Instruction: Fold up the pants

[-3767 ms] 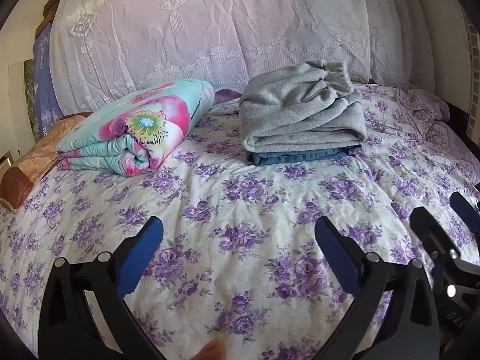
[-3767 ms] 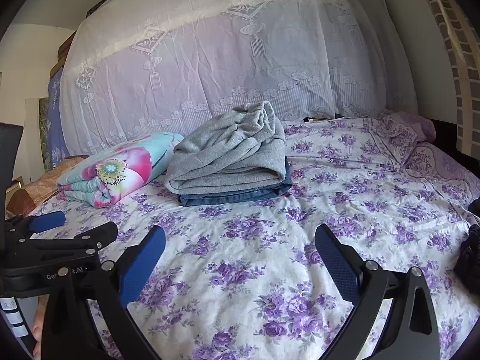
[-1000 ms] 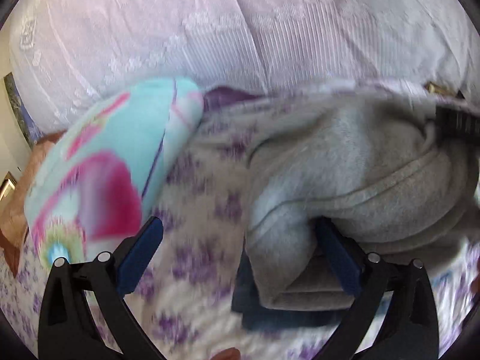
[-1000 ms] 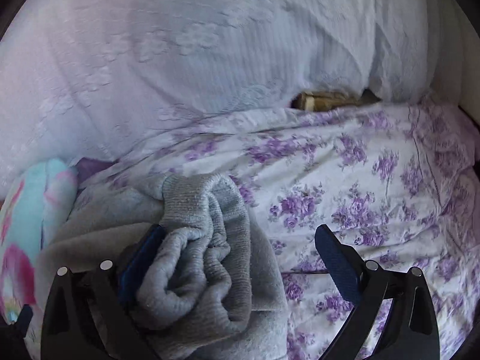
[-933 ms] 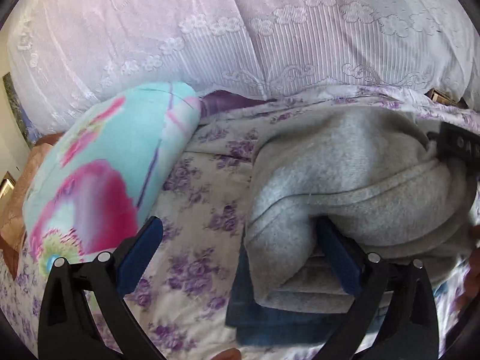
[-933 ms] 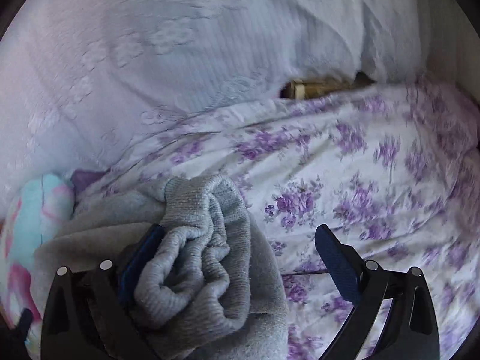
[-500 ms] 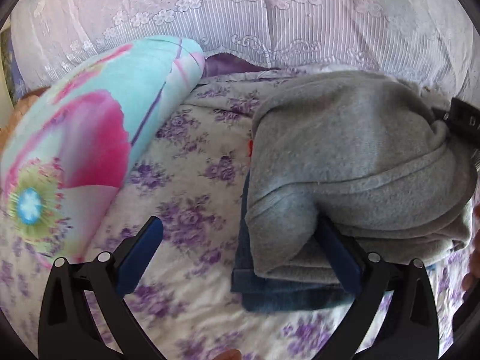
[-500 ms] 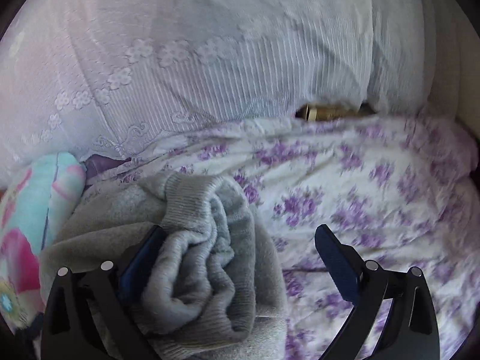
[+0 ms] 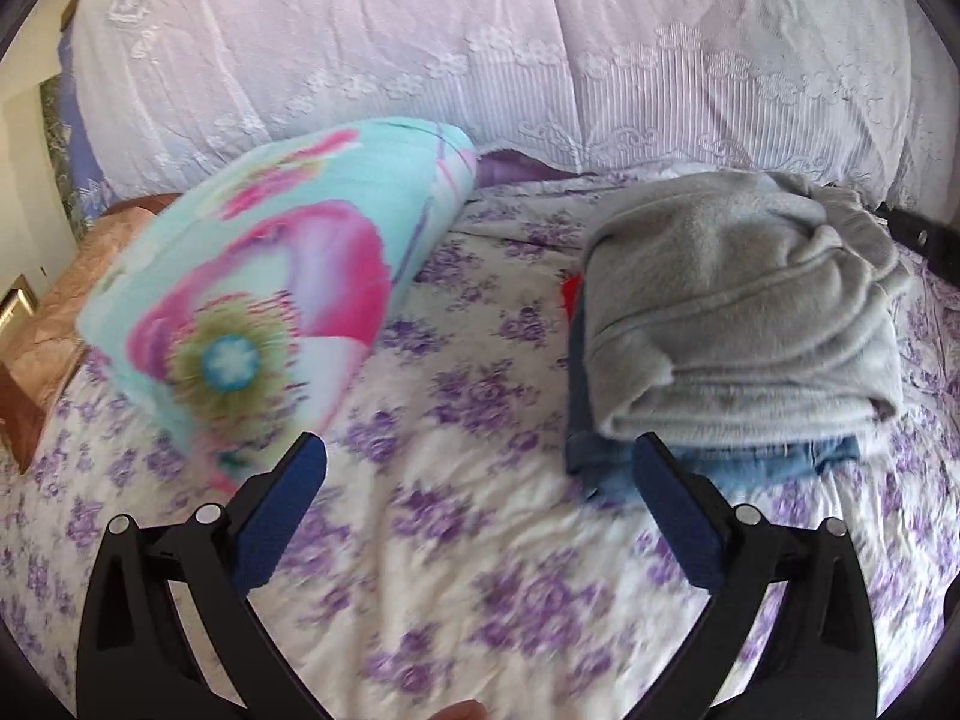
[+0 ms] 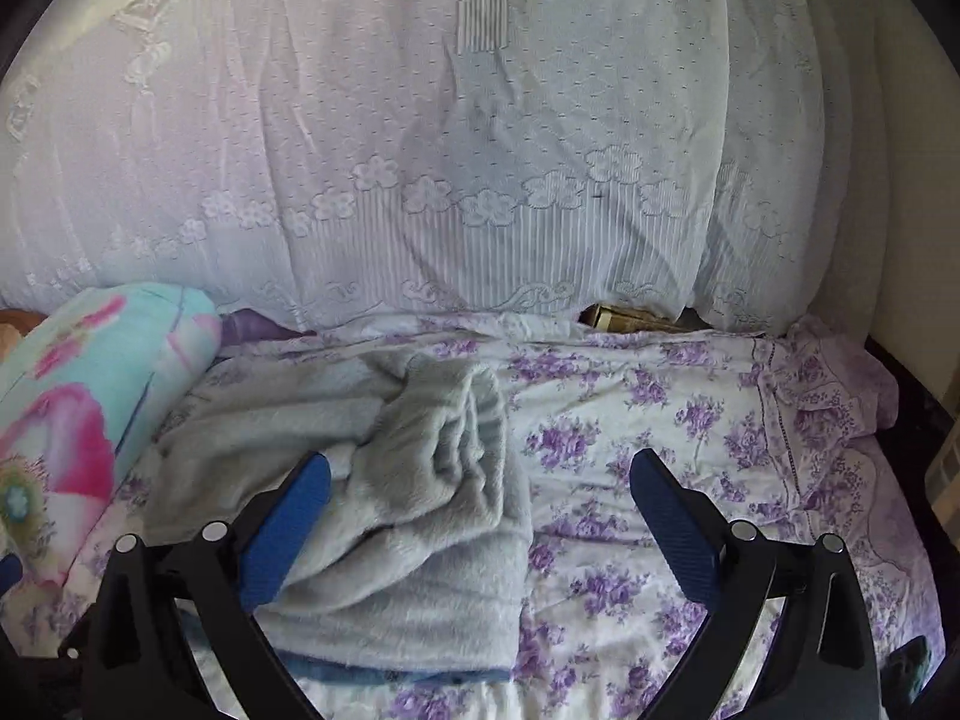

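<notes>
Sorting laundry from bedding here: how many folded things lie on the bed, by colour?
Grey: 1, the pants
Blue: 1, the jeans under them
Turquoise and pink floral: 1, the blanket
Total: 3

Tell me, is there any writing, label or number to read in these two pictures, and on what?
None can be read.
The black bar behind the grey pants shows only small marks, too blurred to read.
The red tag by the jeans shows no legible text.
The bedsheet, lace cover and rolled blanket carry patterns only.
</notes>
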